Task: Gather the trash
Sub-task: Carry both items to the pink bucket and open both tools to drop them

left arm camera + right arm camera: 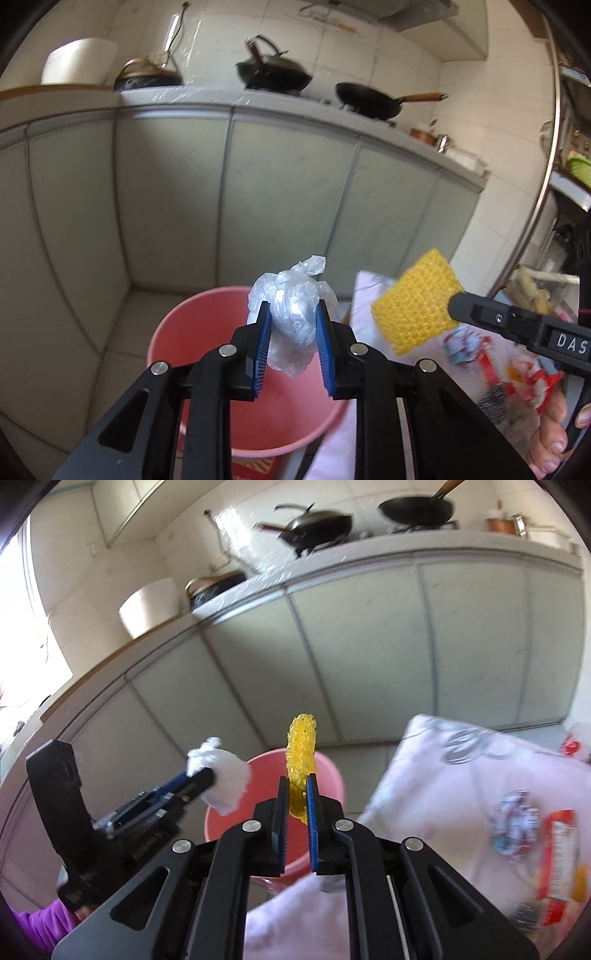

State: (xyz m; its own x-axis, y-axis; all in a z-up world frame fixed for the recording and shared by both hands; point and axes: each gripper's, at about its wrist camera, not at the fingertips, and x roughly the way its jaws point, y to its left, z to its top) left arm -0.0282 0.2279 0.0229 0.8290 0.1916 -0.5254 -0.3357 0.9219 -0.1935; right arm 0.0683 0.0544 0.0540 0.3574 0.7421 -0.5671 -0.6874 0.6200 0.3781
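My left gripper point(292, 325) is shut on a crumpled clear plastic bag point(291, 314) and holds it above a pink bucket point(207, 325) on the floor. My right gripper point(297, 794) is shut on a yellow mesh scrubber point(301, 753), also held over the pink bucket point(325, 771). The scrubber point(417, 302) and right gripper point(458, 306) show at the right of the left wrist view. The left gripper point(210, 779) with the bag point(229, 779) shows at the left of the right wrist view.
A white-clothed table point(443, 768) at the right carries wrappers point(513, 827), a red packet point(557, 853) and a steel scourer point(493, 404). Grey cabinets point(280, 192) stand behind, with a wok point(273, 74) and pan point(369, 99) on the counter.
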